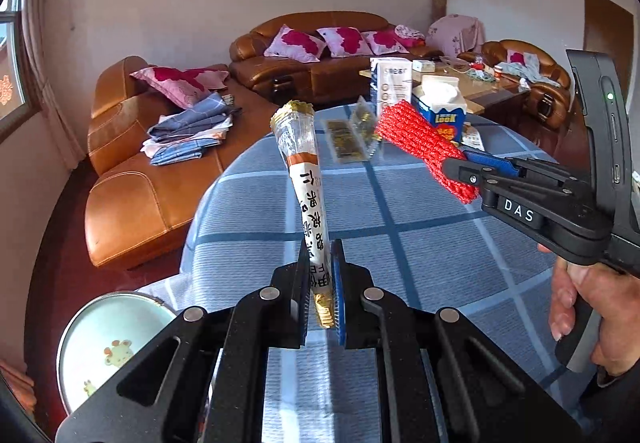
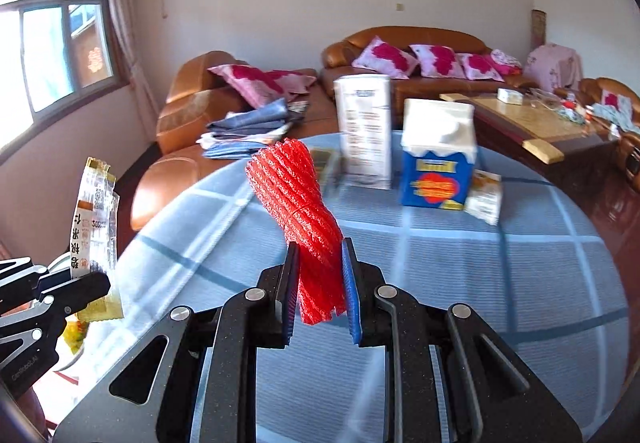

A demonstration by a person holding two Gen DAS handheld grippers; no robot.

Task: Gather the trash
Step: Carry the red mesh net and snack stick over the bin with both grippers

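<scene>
The left gripper [image 1: 320, 291] had its jaws nearly together, clamped on the lower part of a long narrow snack wrapper [image 1: 308, 199] with printed characters; the gold crimped bottom end poked out below the pads, and the clear top end with its gold seal stood up and leaned left above the table. How much of the wrapper lay between the pads could not be made out, since the fingers covered it. The right gripper [image 2: 320, 283] stood with its jaws narrow too, pinching a red foam net sleeve [image 2: 298, 211], which rose from the pads and tilted left; its lower edge hung ragged between the fingers. In the left wrist view that same gripper came in from the right with a person's hand [image 1: 588, 303] on its handle, the hand cut off by the frame edge. Both pieces were held up off the blue checked tablecloth [image 2: 500, 275]. Farther back on the cloth stood a tall white carton [image 2: 366, 131] and a blue-and-white carton [image 2: 438, 167], both blurred, with a small pale packet [image 2: 484, 197] just beside the blue one and some flat gold-printed wrappers [image 1: 352, 135] too smeared to read. A round basin [image 1: 112, 343] sat low at left, partly hidden by the left gripper. Brown leather sofas [image 1: 320, 55] with pink cushions stood behind.
</scene>
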